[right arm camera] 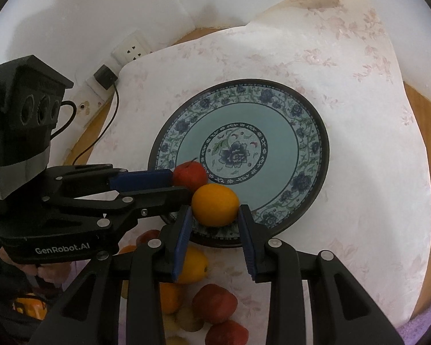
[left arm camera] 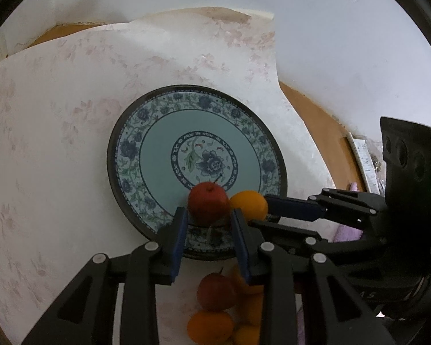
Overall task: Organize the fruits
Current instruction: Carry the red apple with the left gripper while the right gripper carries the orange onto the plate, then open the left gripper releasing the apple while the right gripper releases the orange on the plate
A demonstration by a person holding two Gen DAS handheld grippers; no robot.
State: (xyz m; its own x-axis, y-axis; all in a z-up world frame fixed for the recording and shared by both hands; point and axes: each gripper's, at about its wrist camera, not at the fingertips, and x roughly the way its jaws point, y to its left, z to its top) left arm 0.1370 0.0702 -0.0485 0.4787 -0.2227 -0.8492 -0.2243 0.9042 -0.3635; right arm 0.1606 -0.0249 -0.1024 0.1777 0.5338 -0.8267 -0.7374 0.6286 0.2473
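Note:
A round plate (left arm camera: pixel 158 155) with a blue floral pattern lies on a pale flowered cloth; it also shows in the right wrist view (right arm camera: pixel 304 155). My left gripper (left arm camera: pixel 208 218) is shut on a red apple (left arm camera: pixel 208 204) and holds it over the plate's near rim. My right gripper (right arm camera: pixel 215 215) is shut on an orange (right arm camera: pixel 215 204) and holds it right beside the apple (right arm camera: pixel 191 174), over the same rim. The orange (left arm camera: pixel 248 204) and the right gripper's blue fingers (left arm camera: pixel 293 208) show at the right of the left wrist view.
Several loose apples (right arm camera: pixel 214 303) and oranges (right arm camera: pixel 194 266) lie on the cloth in front of the plate, under the grippers. A wall socket (right arm camera: pixel 130 50) and a black plug with cable (right arm camera: pixel 105 76) are at the back left. The wooden table edge (right arm camera: pixel 428 120) shows at the right.

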